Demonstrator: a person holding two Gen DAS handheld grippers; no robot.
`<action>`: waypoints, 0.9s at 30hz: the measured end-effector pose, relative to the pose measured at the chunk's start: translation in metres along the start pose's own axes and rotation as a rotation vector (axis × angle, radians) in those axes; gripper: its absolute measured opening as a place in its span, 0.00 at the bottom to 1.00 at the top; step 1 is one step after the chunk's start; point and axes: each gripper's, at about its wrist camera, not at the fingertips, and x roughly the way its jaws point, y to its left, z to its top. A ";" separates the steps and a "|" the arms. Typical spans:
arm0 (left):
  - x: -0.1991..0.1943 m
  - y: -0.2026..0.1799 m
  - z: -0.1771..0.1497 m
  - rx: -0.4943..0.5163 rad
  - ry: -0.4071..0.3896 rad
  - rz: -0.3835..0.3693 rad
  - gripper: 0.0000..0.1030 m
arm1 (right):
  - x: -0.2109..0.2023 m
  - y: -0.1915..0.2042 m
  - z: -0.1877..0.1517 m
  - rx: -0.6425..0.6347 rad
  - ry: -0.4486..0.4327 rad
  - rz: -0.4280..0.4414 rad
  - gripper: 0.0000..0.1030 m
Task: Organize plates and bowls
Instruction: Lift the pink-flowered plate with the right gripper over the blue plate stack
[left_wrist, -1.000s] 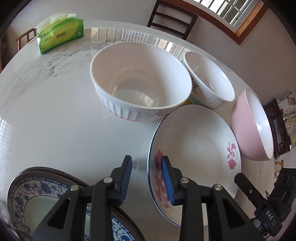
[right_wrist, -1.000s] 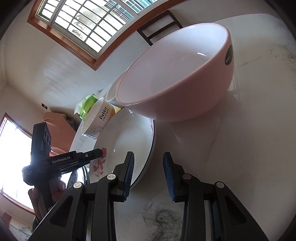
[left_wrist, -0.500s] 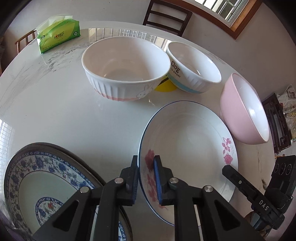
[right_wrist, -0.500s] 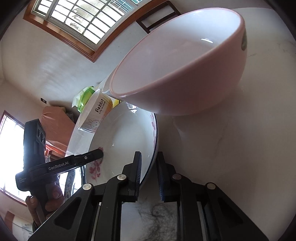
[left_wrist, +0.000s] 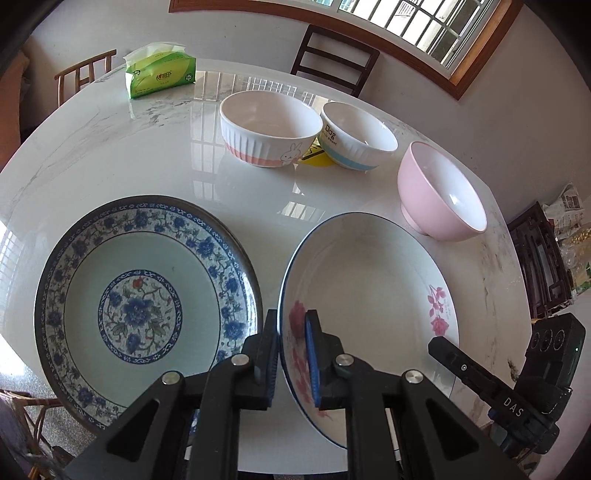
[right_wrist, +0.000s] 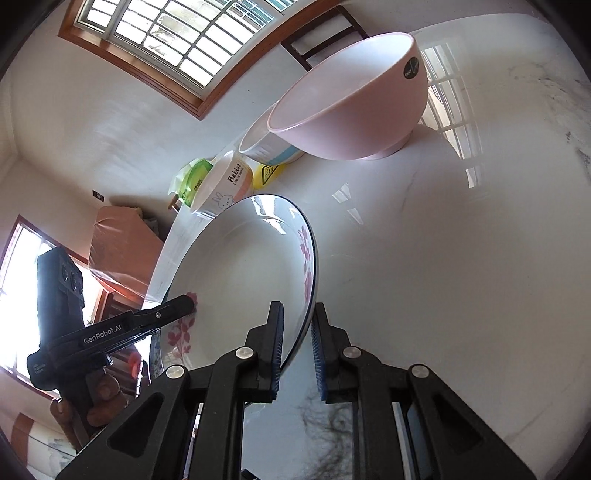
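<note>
Glazed pink-flowered plate (left_wrist: 369, 280), pinched at opposite rims by left gripper (left_wrist: 291, 354) and right gripper (right_wrist: 297, 350), may slip and strike the blue-patterned plate (left_wrist: 144, 295).

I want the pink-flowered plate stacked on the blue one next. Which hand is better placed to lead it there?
Left. The left gripper clamps the flowered plate on the rim beside the blue plate; the right gripper grips the far rim.
</note>
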 end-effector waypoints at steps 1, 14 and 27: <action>-0.008 -0.006 -0.007 -0.008 -0.005 0.003 0.13 | -0.002 0.003 -0.004 -0.001 0.005 0.006 0.15; -0.055 0.042 -0.045 -0.097 -0.021 0.043 0.13 | 0.014 0.055 -0.035 -0.082 0.072 0.071 0.15; -0.063 0.073 -0.051 -0.142 -0.050 0.078 0.13 | 0.041 0.085 -0.046 -0.141 0.136 0.074 0.15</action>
